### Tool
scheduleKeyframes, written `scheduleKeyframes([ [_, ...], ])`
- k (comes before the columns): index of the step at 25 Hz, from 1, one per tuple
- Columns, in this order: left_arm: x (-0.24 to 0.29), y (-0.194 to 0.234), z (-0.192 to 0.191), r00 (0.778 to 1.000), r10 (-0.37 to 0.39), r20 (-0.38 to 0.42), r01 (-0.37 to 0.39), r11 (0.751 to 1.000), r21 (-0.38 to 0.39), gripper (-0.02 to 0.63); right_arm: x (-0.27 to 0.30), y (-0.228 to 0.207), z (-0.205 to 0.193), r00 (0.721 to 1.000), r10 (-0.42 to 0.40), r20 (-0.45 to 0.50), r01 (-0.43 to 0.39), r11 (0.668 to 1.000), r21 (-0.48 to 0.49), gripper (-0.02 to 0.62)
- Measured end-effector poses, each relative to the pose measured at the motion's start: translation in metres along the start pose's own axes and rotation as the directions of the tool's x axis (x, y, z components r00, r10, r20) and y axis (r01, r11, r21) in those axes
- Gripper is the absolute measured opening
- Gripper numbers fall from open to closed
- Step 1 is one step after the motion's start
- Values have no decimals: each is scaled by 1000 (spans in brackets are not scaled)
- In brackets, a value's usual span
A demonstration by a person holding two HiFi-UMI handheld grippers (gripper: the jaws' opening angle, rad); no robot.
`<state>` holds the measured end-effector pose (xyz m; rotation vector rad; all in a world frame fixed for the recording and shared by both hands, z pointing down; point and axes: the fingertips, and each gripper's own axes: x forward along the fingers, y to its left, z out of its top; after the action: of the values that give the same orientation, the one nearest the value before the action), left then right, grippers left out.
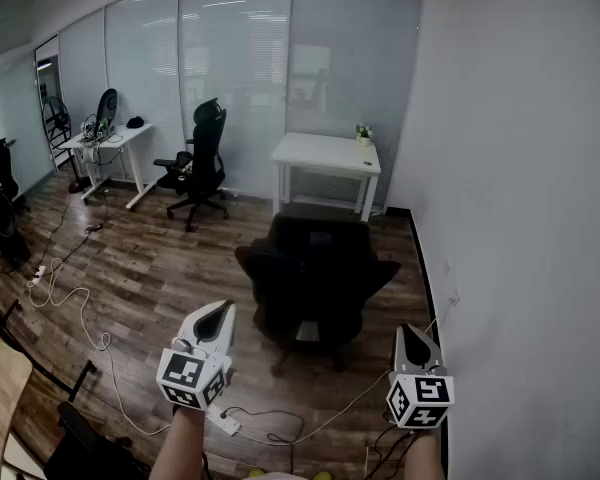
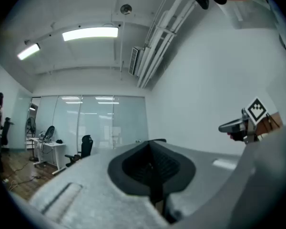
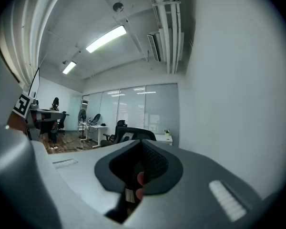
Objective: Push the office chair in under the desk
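Office chair [image 1: 315, 278] short of desk [image 1: 325, 154] — open floor [image 1: 245, 223] between, wall [image 1: 520, 198] at R. Left tongs [image 1: 216, 315], right tongs [image 1: 411, 337] pressed together, empty.

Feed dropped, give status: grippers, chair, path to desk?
Left gripper, right gripper shut, empty, off the chair. Chair stands out from desk. Nothing seen between them.

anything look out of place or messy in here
The black office chair stands out on the open floor, short of the white desk rather than tucked under it. Loose white cables and a power strip also trail across the wood floor.
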<state>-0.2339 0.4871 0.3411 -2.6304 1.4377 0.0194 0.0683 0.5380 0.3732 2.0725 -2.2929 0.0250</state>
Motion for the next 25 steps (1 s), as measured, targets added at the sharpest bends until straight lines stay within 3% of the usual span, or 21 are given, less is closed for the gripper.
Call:
scheduleKeyframes([
  [18,-11,-16,3,1000,11,-7,-11,1000,14,-2,-10,-2,1,1000,16,25,-16,1000,12,3],
  [25,-9,-21,3,1000,20,-15,-20,1000,13,0,-12,-4,-5,999,48,16,-49,999,23,63],
])
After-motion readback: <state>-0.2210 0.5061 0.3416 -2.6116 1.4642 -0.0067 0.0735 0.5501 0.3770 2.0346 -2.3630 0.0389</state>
